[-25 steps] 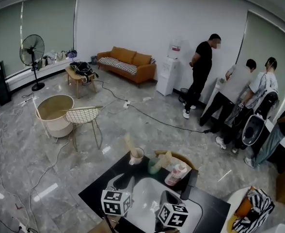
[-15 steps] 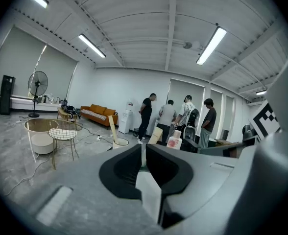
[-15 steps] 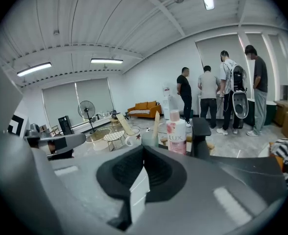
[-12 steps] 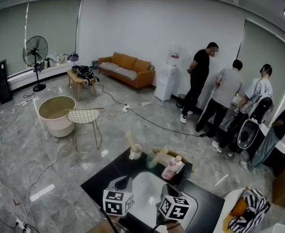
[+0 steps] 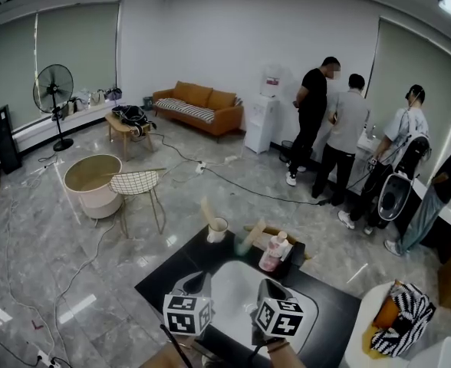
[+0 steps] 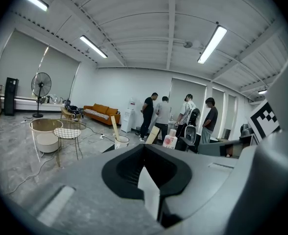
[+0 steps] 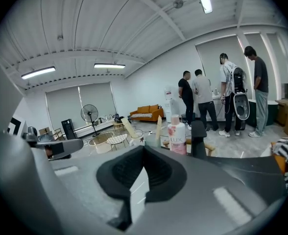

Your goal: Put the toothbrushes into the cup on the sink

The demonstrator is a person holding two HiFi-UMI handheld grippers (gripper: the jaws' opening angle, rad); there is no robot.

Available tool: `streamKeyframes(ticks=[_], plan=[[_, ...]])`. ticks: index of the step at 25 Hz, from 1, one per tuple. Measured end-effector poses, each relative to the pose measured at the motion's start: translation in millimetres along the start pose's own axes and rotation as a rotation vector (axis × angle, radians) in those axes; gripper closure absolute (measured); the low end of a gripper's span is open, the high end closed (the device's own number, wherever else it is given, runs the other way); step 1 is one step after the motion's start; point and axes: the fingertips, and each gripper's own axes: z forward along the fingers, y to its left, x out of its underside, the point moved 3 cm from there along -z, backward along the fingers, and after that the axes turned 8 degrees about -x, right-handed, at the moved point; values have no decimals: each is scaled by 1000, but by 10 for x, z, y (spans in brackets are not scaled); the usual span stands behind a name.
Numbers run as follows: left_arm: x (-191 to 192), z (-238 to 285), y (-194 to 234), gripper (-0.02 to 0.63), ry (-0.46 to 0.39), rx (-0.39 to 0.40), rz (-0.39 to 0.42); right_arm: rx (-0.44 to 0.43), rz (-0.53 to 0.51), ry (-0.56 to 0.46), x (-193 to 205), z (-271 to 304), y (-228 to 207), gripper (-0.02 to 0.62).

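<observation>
- Since the earlier frame, the person in grey (image 5: 348, 121) at the far right has straightened up and now stands close beside the person in black. The cups and the bottle on the table (image 5: 160, 286) have kept their places.
- The left tongs (image 6: 145, 153) have just been closing with nothing between them, and they are now pressed together and empty. The right tongs (image 7: 143, 153) are also pressed together and hold nothing.
- One pale toothbrush (image 5: 207, 211) stands tilted in the white cup (image 5: 218, 230) at the far left edge of the sink (image 5: 229, 291). A second toothbrush (image 5: 254, 230) leans out of the green cup (image 5: 243, 245) just to the right of it, next to the pink bottle (image 5: 271, 253).
- I see no toothbrush lying loose on the table, so I judge that the placing is finished or almost finished. The step in hand is then to draw both tongs away.
- To do it well, pull them straight back toward the near side, over the sink. A sideways sweep could catch a tilted handle.
- The cups look light and top-heavy with the long handles, and the bottle is tall. A small touch may tip any of them into the sink.
- If one toothbrush should go to the white cup, pinch it low on the handle and lift it straight up.
</observation>
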Motion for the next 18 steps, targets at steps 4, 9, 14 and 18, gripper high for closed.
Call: streamKeyframes(ticks=[4, 9, 14, 18], plan=[[28, -30, 2, 598, 2, -3, -7, -2, 9, 9, 24, -40, -2, 592], [-8, -53, 11, 598, -4, -3, -3, 5, -6, 21, 28, -71, 27, 592], [-37, -64, 28, 597, -13, -3, -15, -1, -16, 24, 28, -93, 66, 592], [-80, -52, 16, 598, -25, 5, -22, 4, -10, 14, -9, -131, 35, 592]])
